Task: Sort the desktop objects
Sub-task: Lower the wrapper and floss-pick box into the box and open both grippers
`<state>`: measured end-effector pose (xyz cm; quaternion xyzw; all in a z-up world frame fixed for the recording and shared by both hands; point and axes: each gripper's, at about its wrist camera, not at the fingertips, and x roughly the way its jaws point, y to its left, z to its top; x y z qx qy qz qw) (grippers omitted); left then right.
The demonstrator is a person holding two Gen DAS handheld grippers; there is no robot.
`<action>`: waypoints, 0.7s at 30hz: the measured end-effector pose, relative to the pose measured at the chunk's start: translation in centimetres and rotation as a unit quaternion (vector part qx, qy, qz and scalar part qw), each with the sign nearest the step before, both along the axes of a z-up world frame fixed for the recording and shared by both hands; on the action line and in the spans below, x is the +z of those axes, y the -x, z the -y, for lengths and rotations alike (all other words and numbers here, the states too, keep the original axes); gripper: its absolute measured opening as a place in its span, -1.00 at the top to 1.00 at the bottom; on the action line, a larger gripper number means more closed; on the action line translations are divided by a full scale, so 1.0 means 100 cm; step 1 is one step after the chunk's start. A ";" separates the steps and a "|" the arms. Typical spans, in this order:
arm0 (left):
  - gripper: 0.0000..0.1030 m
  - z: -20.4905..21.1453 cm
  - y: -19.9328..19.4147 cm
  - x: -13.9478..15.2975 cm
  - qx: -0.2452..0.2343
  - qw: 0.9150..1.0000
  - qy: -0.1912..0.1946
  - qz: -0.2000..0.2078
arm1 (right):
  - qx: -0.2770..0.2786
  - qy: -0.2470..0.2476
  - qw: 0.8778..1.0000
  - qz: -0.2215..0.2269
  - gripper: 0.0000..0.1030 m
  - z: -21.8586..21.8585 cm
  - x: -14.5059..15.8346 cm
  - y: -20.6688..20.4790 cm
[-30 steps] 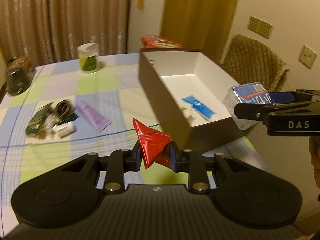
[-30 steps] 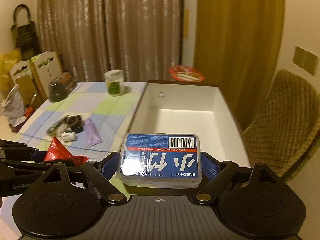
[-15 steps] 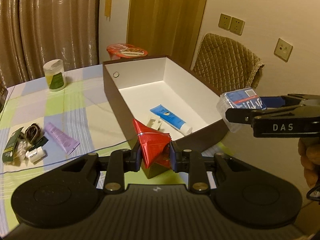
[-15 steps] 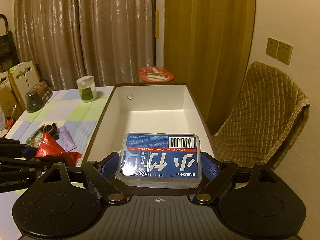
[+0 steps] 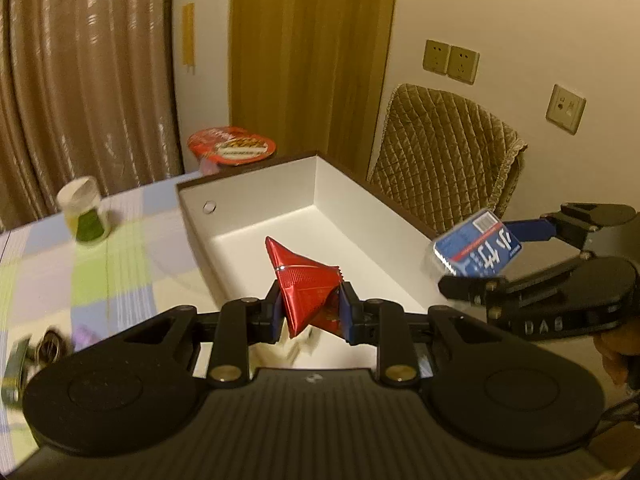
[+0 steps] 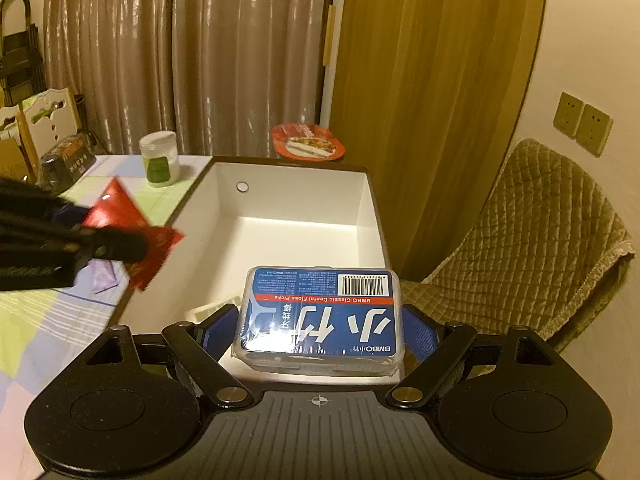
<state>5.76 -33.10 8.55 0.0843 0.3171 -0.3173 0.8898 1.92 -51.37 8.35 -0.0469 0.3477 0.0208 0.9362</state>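
In the left wrist view the left gripper [image 5: 311,312] sits at the lower middle of the frame, its jaws drawn close together and pinching a crumpled red foil packet [image 5: 305,288] between the blue pads; the packet stands up above the fingertips with its point toward the upper left. Behind it, across the middle of the frame, lies the open box [image 5: 280,216], brown outside and white inside, on a table with a checked cloth [image 5: 120,248]. At the right edge the right gripper [image 5: 476,254] reaches in from the side, its jaws spread wide around a blue dental floss pick box [image 5: 478,252], which shows tilted over the box's right rim. In the right wrist view that same floss pick box fills the lower middle, clamped flat between the two blue pads, label upside down, above the near end of the white interior. The red packet and the blurred left gripper appear at the left of this frame, over the box's left wall. A white jar with a green label [image 6: 159,160] stands on the cloth at the upper left, a red-lidded bowl [image 6: 308,142] sits past the far end of the box, and a quilted chair [image 6: 528,240] stands at the right. A small purple tube [image 6: 102,276] lies on the cloth below the left gripper.
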 end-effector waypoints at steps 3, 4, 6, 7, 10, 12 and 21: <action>0.55 0.022 -0.023 -0.009 -0.010 1.000 -0.011 -0.009 | 0.010 0.004 1.000 -0.007 -0.65 0.003 -0.009 -0.014; 0.55 0.029 -0.031 -0.014 -0.012 1.000 -0.015 -0.014 | 0.013 0.005 1.000 -0.009 -0.65 0.004 -0.013 -0.018; 0.55 0.040 -0.044 -0.025 -0.017 0.999 -0.026 -0.025 | 0.020 0.011 1.000 -0.017 -0.65 0.006 -0.021 -0.027; 0.55 0.046 -0.050 -0.031 -0.019 0.999 -0.032 -0.030 | 0.023 0.012 0.999 -0.022 -0.65 0.008 -0.026 -0.030; 0.55 0.057 -0.065 -0.051 -0.022 0.997 -0.048 -0.047 | 0.032 0.015 0.999 -0.035 -0.65 0.011 -0.040 -0.038; 0.55 0.062 -0.072 -0.062 -0.025 0.997 -0.056 -0.057 | 0.036 0.017 0.998 -0.041 -0.65 0.013 -0.046 -0.041; 0.20 0.071 -0.082 -0.078 -0.027 0.995 -0.067 -0.066 | 0.058 0.027 0.996 -0.056 -0.65 0.013 -0.058 -0.050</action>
